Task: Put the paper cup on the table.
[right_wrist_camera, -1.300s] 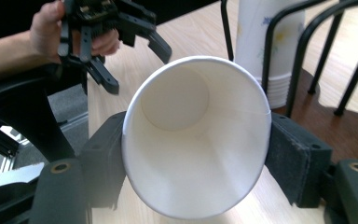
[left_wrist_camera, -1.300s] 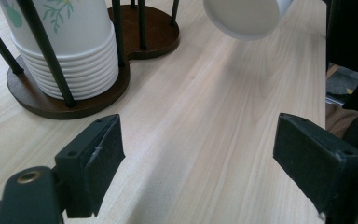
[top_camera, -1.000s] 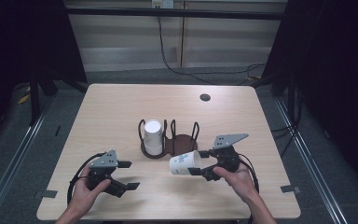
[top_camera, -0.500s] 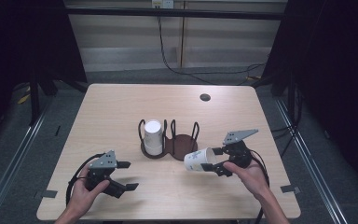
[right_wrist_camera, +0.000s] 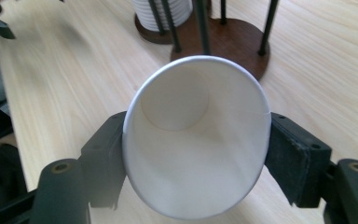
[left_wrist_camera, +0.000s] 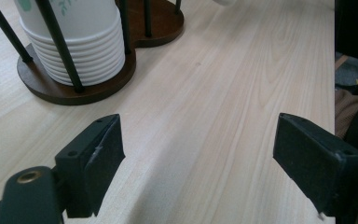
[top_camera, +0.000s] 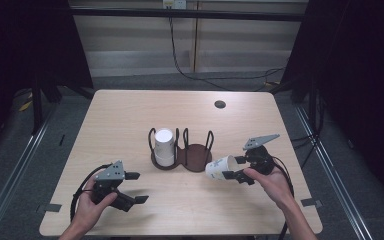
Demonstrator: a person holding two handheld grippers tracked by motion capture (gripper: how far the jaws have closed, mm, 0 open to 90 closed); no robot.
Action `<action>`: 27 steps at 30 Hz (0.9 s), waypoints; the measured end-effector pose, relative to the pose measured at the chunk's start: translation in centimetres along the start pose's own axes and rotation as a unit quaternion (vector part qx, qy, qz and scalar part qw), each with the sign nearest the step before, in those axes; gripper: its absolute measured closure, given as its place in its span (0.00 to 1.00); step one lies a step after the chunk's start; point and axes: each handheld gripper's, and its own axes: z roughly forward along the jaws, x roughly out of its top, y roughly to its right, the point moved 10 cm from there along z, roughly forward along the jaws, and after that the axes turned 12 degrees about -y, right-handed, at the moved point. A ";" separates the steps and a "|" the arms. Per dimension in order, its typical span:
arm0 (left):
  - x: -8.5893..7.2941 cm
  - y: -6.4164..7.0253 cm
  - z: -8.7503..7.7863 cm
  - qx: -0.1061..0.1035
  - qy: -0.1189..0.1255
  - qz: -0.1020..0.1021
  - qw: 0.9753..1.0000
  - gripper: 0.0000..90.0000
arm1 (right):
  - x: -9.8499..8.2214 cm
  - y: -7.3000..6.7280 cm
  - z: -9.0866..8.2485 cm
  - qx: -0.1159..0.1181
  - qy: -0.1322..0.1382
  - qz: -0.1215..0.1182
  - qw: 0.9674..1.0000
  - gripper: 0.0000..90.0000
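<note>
A dark wooden two-bay cup holder (top_camera: 196, 161) with black wire posts stands mid-table. Its left bay carries a stack of white paper cups (top_camera: 164, 146), base up; the same stack (left_wrist_camera: 77, 42) is seen close in the left gripper view. The holder's right bay (right_wrist_camera: 235, 39) is bare. My right gripper (top_camera: 234, 167) is shut on a single white paper cup (top_camera: 219, 168), lying sideways just right of the holder; its mouth (right_wrist_camera: 196, 140) faces the camera between the two jaws. My left gripper (top_camera: 136, 187) rests open near the front left of the table, nothing between its fingers (left_wrist_camera: 98, 161).
A small dark round disc (top_camera: 220, 104) sits near the table's far right edge. Black cables trail from both grippers. The light wood table (top_camera: 120, 115) has bare room at the back and front middle. Dark floor and metal rails surround it.
My right gripper has carried the sideways cup to the right, away from the front of the holder. The left gripper has stayed put.
</note>
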 end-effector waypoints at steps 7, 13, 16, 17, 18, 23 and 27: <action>0.0 -0.2 0.1 0.001 0.003 -0.008 1.000 0.18 | 0.1 1.7 -0.6 -0.014 -0.014 0.011 1.000 0.31; 0.0 0.0 0.0 0.000 0.003 -0.005 1.000 0.18 | 0.0 2.8 -1.0 -0.023 -0.021 0.022 0.999 0.31; -0.2 0.1 0.1 0.001 0.000 -0.005 1.000 0.18 | -0.2 3.3 -1.1 -0.034 -0.035 0.022 0.999 0.31; -0.3 0.0 0.0 0.001 -0.003 -0.004 1.000 0.18 | -0.2 3.4 -1.2 -0.036 -0.036 0.025 0.998 0.31; -0.2 0.1 0.0 0.001 -0.001 -0.004 1.000 0.18 | -0.1 3.6 -1.3 -0.039 -0.039 0.024 0.998 0.31; -0.3 0.0 0.0 0.003 -0.004 -0.002 1.000 0.18 | 0.3 4.0 -1.5 -0.045 -0.051 0.026 0.997 0.30; -0.3 0.1 0.0 0.004 -0.003 0.000 1.000 0.18 | 0.6 4.5 -1.4 -0.050 -0.062 0.026 0.996 0.30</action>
